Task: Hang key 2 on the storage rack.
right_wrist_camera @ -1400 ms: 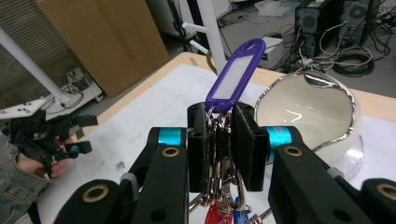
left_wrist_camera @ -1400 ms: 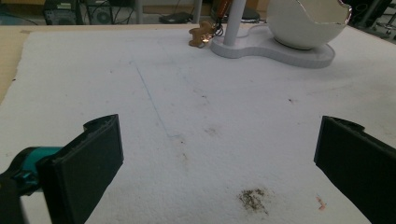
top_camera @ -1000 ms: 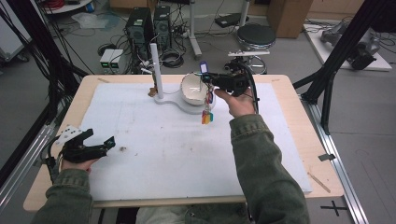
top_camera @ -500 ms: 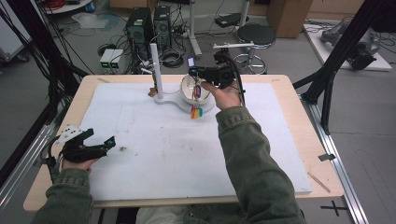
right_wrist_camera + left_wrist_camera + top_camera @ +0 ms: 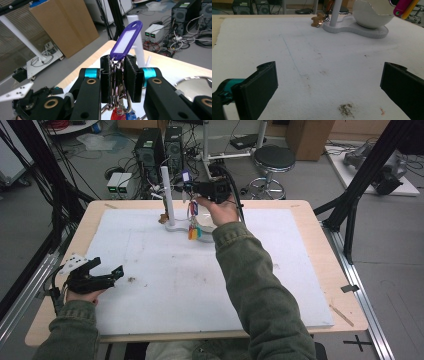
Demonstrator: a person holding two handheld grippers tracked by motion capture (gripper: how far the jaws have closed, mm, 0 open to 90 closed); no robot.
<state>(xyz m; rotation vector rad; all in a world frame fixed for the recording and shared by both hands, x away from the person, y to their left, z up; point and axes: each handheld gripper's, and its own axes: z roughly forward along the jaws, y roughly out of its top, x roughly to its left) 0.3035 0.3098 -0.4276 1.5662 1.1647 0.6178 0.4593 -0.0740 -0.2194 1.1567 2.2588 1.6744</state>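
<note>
Key tags (image 5: 119, 82): purple, red, blue, on metal rings.

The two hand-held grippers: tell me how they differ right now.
The left hand-held gripper has its jaws wide apart with nothing between them; the right hand-held gripper is clamped on a bunch of key tags by its metal rings. The left sits low at the near left of the white mat; the right is raised by the white post at the far side. Both have black jaws with teal parts.
</note>
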